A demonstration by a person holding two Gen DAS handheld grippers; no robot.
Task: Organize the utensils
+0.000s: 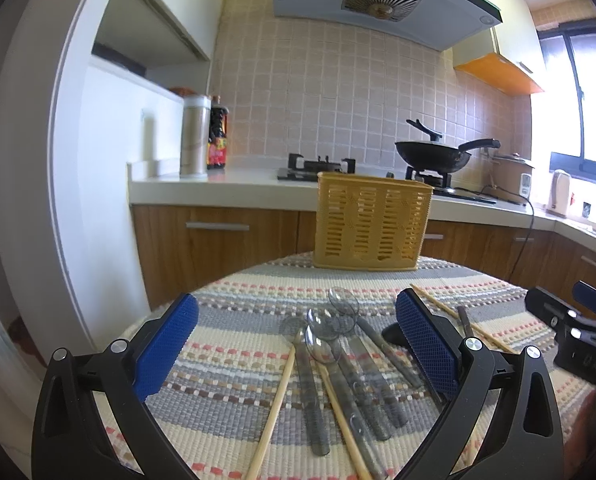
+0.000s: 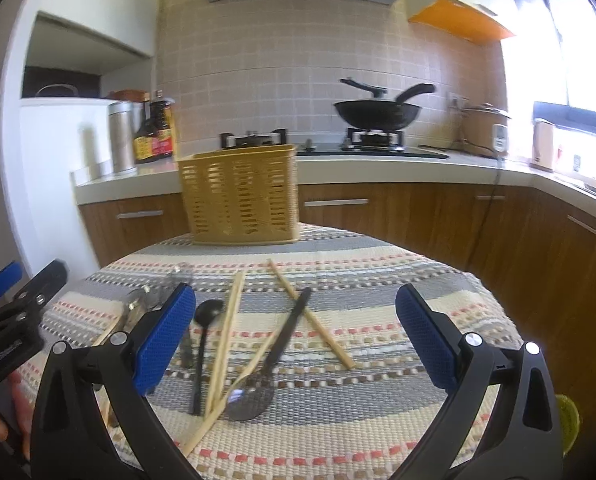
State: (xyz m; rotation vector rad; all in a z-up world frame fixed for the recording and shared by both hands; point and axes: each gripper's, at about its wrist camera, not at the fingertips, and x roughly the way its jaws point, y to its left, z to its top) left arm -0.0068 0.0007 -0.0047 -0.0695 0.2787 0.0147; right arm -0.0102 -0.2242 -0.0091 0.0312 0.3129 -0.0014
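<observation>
A yellow slotted utensil basket (image 1: pixel 372 222) stands at the table's far edge, also in the right wrist view (image 2: pixel 240 196). My left gripper (image 1: pixel 298 340) is open, hovering over several clear plastic spoons (image 1: pixel 330 344) and wooden chopsticks (image 1: pixel 274 404) lying on the striped cloth. My right gripper (image 2: pixel 296 336) is open and empty above a black spoon (image 2: pixel 202 344), a black-handled metal spoon (image 2: pixel 258 392) and several chopsticks (image 2: pixel 226 336). The right gripper also shows at the right edge of the left wrist view (image 1: pixel 570 320).
The round table has a striped woven cloth (image 2: pixel 358 420). Behind it runs a kitchen counter (image 1: pixel 226 188) with a gas stove, a black wok (image 1: pixel 434 154), a steel canister, sauce bottles (image 2: pixel 154 132), a rice cooker and a kettle.
</observation>
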